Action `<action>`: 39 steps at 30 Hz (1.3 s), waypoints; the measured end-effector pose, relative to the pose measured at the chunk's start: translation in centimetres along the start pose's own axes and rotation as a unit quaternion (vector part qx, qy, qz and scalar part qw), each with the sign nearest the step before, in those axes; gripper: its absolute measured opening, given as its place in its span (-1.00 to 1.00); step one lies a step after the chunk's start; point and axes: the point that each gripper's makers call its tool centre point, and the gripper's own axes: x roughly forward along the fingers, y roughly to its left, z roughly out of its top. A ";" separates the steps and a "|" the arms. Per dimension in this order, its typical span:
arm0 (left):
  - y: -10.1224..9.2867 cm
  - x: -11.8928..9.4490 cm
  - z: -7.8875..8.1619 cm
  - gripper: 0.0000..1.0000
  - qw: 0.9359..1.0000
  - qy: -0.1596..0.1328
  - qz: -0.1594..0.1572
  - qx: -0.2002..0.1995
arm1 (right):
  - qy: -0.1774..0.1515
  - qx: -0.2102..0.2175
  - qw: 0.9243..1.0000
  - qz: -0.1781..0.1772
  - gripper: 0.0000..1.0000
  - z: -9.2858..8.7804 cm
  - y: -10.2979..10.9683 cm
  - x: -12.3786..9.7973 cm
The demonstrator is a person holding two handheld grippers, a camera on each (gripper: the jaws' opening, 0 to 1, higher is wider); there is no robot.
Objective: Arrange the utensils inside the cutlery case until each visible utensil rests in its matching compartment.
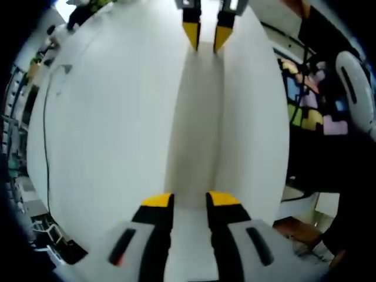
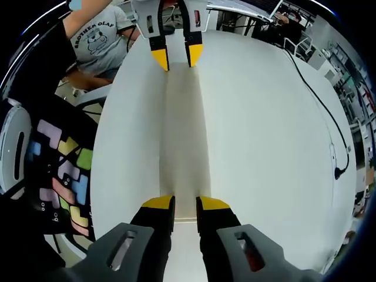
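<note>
A long pale strip (image 1: 197, 129), perhaps the cutlery case, lies on the white table (image 1: 106, 129) and runs between the two grippers. My left gripper (image 1: 190, 201) is at its near end, jaws a narrow gap apart. The right gripper (image 1: 206, 36) faces it from the far end. In the right gripper view the same strip (image 2: 183, 147) runs from my right gripper (image 2: 185, 204) up to the left gripper (image 2: 176, 57). The strip's ends reach under both pairs of jaws. Whether either pair pinches it is unclear. I see no utensils.
A black cable (image 2: 320, 106) crosses the table's right side. A person in a grey printed shirt (image 2: 97, 35) sits at the far left edge. Coloured floor tiles (image 2: 64, 176) and a white rounded object (image 2: 14, 147) lie past the table's left edge.
</note>
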 end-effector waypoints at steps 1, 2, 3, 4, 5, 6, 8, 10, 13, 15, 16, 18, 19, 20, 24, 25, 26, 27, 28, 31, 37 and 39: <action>0.2 -0.1 0.0 -0.53 1.000 0.001 0.000 0.000 | -0.001 0.000 1.000 0.000 -0.72 0.0 0.0 0.0; 0.3 -0.1 -0.2 -0.53 1.000 0.002 0.000 0.000 | -0.004 -0.001 1.000 0.000 -0.72 0.0 0.0 0.0; 0.4 -0.2 -0.3 -0.53 1.000 0.001 0.000 -0.001 | -0.007 -0.002 1.000 0.000 -0.72 0.0 0.0 0.0; 0.5 -0.2 -0.3 -0.53 1.000 0.000 0.000 -0.001 | -0.008 -0.002 1.000 0.001 -0.72 0.1 0.0 0.0; 0.5 -0.2 -0.4 -0.53 1.000 -0.001 0.000 -0.001 | -0.009 0.000 1.000 0.002 -0.72 0.1 0.0 0.0; 0.7 -0.3 -0.4 -0.53 1.000 -0.004 0.000 -0.003 | -0.009 0.000 1.000 0.002 -0.72 0.1 0.1 0.0; 1.1 -0.4 -0.5 -0.53 1.000 -0.006 0.001 -0.005 | -0.008 -0.001 1.000 0.000 -0.72 0.2 0.1 0.0; 1.5 -0.6 -0.5 -0.53 1.000 -0.005 0.002 -0.007 | -0.008 -0.001 1.000 -0.002 -0.72 0.3 0.2 0.0; 1.7 -0.6 -0.5 -0.53 1.000 -0.001 0.003 -0.008 | -0.017 0.002 1.000 -0.003 -0.72 0.3 0.2 -0.1; 1.6 -0.5 -0.5 -0.53 1.000 0.003 0.003 -0.008 | -0.020 0.005 1.000 -0.003 -0.72 0.4 0.2 -0.1; 1.6 -0.5 -0.5 -0.53 1.000 0.004 0.003 -0.009 | -0.021 0.005 1.000 -0.003 -0.72 0.4 0.2 -0.1; 1.4 -0.5 -0.5 -0.53 1.000 0.004 0.002 -0.008 | -0.022 -0.002 1.000 -0.004 -0.72 0.4 0.3 -0.1; 1.3 -0.5 -0.5 -0.53 1.000 0.004 0.002 -0.005 | -0.022 0.001 1.000 -0.005 -0.72 0.4 0.3 -0.2; 1.3 -0.5 -0.5 -0.53 1.000 0.002 0.002 -0.005 | -0.021 0.002 1.000 -0.005 -0.72 0.4 0.3 -0.2; 1.0 -0.3 -0.4 -0.53 1.000 -0.002 0.000 -0.007 | -0.016 0.004 1.000 -0.010 -0.69 0.4 0.2 -0.2; 1.0 -0.3 -0.3 -0.53 1.000 -0.004 0.000 -0.009 | -0.013 0.001 1.000 -0.022 -0.63 0.4 -0.2 -0.3; 1.0 -0.2 -0.3 -0.54 1.000 -0.005 -0.001 -0.008 | -0.010 0.000 1.000 -0.030 -0.55 0.4 -0.5 -0.4; 1.0 -0.2 -0.2 -0.54 1.000 -0.006 -0.002 -0.013 | -0.009 -0.004 1.000 -0.030 -0.52 0.5 -0.5 -0.5; 0.9 -0.2 -0.2 -0.54 1.000 -0.006 -0.001 -0.015 | -0.011 -0.006 1.000 -0.026 -0.50 0.6 -0.4 -0.5; 0.6 -0.2 -0.2 -0.51 1.000 -0.002 -0.006 -0.022 | -0.016 -0.006 1.000 -0.016 -0.46 1.0 0.0 -0.4; 0.9 -0.2 -0.1 -0.43 1.000 -0.006 0.001 -0.006 | -0.021 -0.012 1.000 -0.010 -0.30 1.6 0.5 0.0; 0.8 -0.2 0.0 -0.31 1.000 -0.014 0.000 0.006 | -0.015 -0.020 1.000 -0.018 -0.21 1.5 0.2 0.1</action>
